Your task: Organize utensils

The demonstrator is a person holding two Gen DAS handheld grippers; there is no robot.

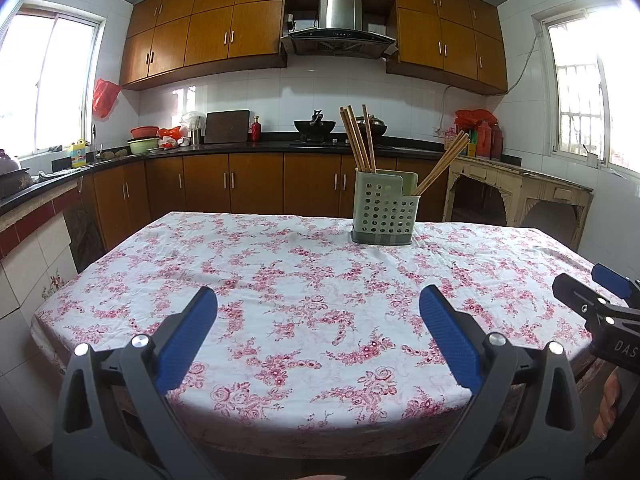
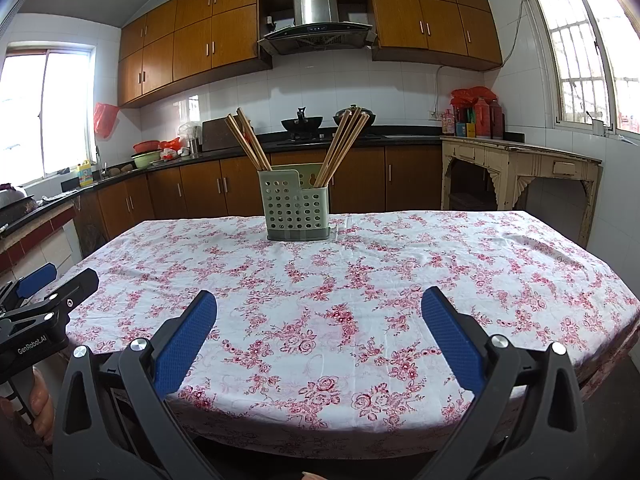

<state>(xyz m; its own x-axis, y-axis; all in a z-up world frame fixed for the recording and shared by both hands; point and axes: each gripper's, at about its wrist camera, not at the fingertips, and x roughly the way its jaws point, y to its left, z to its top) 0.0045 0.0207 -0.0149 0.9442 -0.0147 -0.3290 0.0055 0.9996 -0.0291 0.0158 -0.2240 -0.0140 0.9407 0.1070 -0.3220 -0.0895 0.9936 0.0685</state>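
Well back on the floral worktop (image 2: 400, 280) stands a green perforated caddy (image 2: 298, 208) w/ two chopstick bundles (image 2: 340, 148). Left tool (image 1: 318, 316) & right tool (image 2: 319, 318) both spread wide, holding nothing, above the near edge

Table (image 1: 120, 272) was covered by a white cloth with red floral print (image 1: 304, 320). A green perforated utensil holder (image 1: 383, 216) stood upright directly on the cloth, near the table's far edge. Wooden chopsticks (image 1: 360, 140) stood in two compartments of the holder.
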